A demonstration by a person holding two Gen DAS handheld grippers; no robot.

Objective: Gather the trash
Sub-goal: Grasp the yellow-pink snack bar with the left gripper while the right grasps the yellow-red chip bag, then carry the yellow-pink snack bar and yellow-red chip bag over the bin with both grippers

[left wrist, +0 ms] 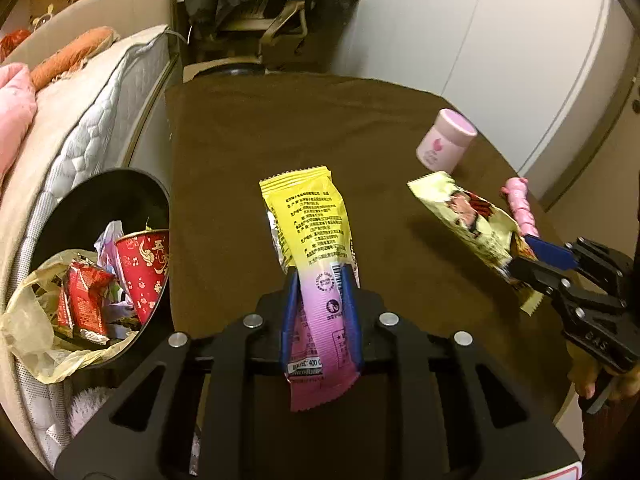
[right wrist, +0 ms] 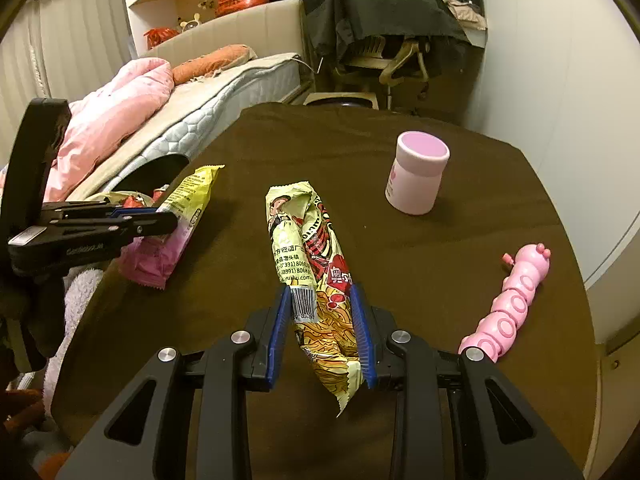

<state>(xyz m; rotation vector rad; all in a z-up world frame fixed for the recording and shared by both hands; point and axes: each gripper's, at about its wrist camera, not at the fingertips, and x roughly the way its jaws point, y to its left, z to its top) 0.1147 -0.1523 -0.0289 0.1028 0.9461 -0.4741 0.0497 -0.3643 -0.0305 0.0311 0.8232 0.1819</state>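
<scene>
Left of the brown table [left wrist: 280, 128], below its edge, a black trash bin [left wrist: 100, 200] is sitting nearest the left gripper [left wrist: 322, 284], whose fingers are clamping a yellow-and-pink wrapper [left wrist: 316, 248] lengthwise. Farther right, the right gripper [right wrist: 322, 300] is pinching a crinkled noodle snack packet [right wrist: 316, 264], its long axis pointing forward.

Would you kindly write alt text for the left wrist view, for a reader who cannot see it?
The left gripper clamps a yellow-and-pink snack wrapper above a brown table. On the right, the right gripper holds a pale yellow wrapper; a black trash bin of wrappers sits left.
</scene>
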